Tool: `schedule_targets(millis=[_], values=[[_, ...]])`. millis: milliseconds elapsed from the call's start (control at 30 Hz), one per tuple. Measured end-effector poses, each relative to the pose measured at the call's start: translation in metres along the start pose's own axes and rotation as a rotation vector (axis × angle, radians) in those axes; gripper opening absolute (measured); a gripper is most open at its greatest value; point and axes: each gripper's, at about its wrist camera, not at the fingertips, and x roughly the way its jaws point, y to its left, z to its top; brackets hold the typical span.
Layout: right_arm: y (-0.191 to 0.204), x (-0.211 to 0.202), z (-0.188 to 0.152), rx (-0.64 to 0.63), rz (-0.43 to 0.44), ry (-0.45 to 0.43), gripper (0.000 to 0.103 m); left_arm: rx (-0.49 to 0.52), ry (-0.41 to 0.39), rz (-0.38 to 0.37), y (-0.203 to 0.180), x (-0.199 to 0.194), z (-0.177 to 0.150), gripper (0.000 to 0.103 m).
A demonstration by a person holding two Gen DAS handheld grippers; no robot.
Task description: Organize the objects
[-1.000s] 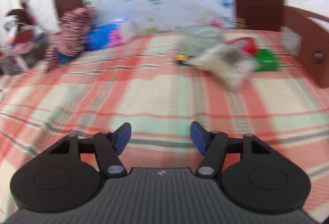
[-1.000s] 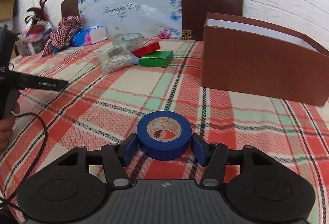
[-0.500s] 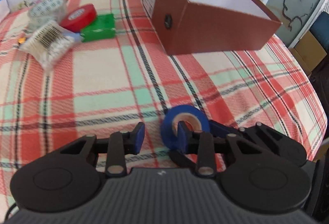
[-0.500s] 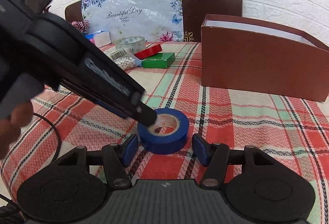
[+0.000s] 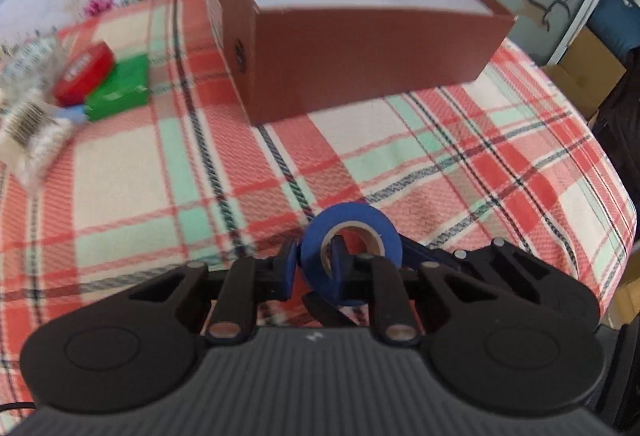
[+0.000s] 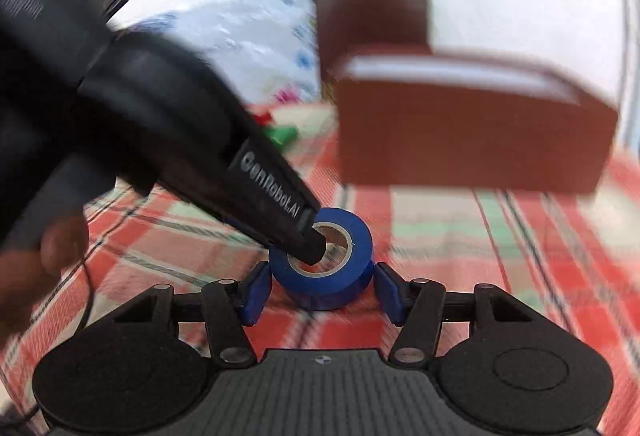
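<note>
Plaid cloth (image 5: 168, 171) covers the worktop; open brown box (image 5: 360, 47) sits well behind. Blue tape roll (image 5: 352, 232) near the front edge, tipped up. Left gripper (image 5: 316, 268) jaws clamped on its wall, one finger through the core. Right gripper (image 6: 320, 292) jaws apart, flanking the roll without touching. Roll looks light, stiff, smooth-sided; wall pinch seems the surest hold.

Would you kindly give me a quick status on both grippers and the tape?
Left gripper shut on blue tape roll, one finger through core. Right gripper open, flanking roll. Brown box ahead, path unobstructed.
</note>
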Motion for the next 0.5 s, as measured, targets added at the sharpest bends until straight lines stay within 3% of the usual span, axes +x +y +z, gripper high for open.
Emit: schedule_targets(millis=[133, 200, 333, 500], values=[[-0.036, -0.007, 0.01, 0.116, -0.023, -0.005, 0.056, 0.1, -0.021, -0.012, -0.038, 0.005, 0.018, 0.02], [-0.055, -0.017, 0.019, 0.147, -0.049, -0.052, 0.056, 0.152, -0.058, -0.034, -0.058, 0.002, 0.034, 0.02], [-0.079, -0.029, 0.049, 0.071, -0.162, -0.229, 0.056, 0.238, -0.197, -0.056, -0.094, -0.01, 0.081, 0.02], [-0.106, -0.014, 0.092, -0.01, -0.274, -0.364, 0.056, 0.234, -0.293, -0.061, -0.115, -0.004, 0.141, 0.02]])
